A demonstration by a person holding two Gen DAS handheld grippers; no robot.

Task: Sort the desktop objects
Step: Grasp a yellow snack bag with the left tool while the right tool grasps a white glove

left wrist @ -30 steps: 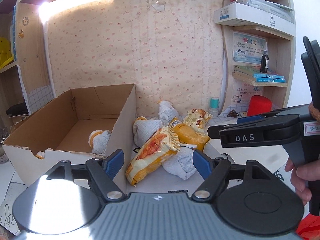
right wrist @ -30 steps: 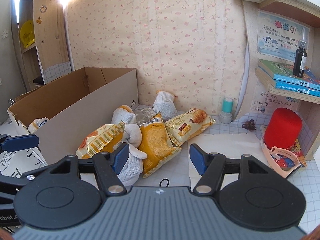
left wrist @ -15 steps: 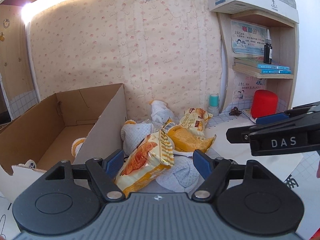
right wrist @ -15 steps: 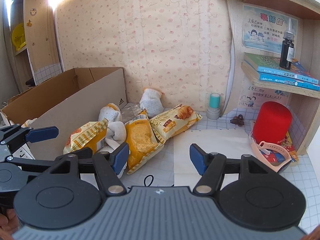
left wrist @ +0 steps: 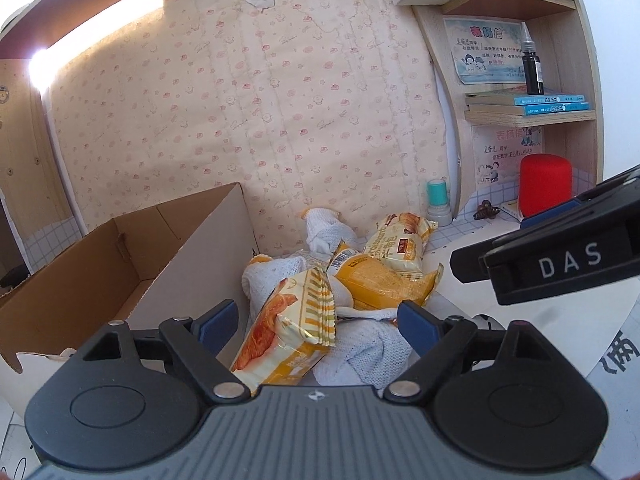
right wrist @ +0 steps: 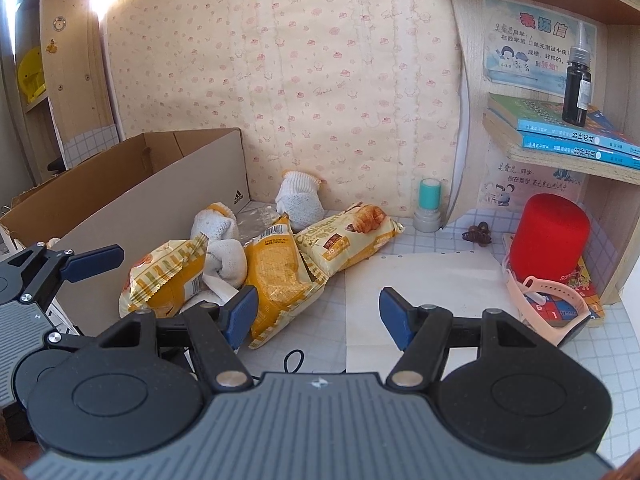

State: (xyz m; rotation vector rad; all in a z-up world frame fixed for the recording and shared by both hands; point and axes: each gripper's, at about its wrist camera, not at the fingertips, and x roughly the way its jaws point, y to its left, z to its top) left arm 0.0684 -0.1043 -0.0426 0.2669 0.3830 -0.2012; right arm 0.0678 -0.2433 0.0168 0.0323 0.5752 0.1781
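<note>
your worktop (right wrist: 440,240) has a white covering with a blue grid, and behind it stands a wall with pale pink patterned paper (right wrist: 304,64). on the right a wooden shelf (right wrist: 560,156) carries blue books (right wrist: 568,136) and a dark small bottle (right wrist: 577,92). below it a red cylinder container (right wrist: 550,232) stands next to a pink wrist band (right wrist: 548,300). an open brown cardboard box (right wrist: 140,200) lies on the left, against the wall. the pile to sort is just beside the box: three yellow snack packets (right wrist: 280,264) mixed with white knitted gloves (right wrist: 224,256). a white paper sheet (right wrist: 420,288) lies right of the pile. your left hand-held gripper (left wrist: 320,320) is released, its fingers spread around the nearest croissant packet (left wrist: 288,328) without clamping it. your right hand-held gripper (right wrist: 316,312) is also released, above the paper and one packet's edge.
</note>
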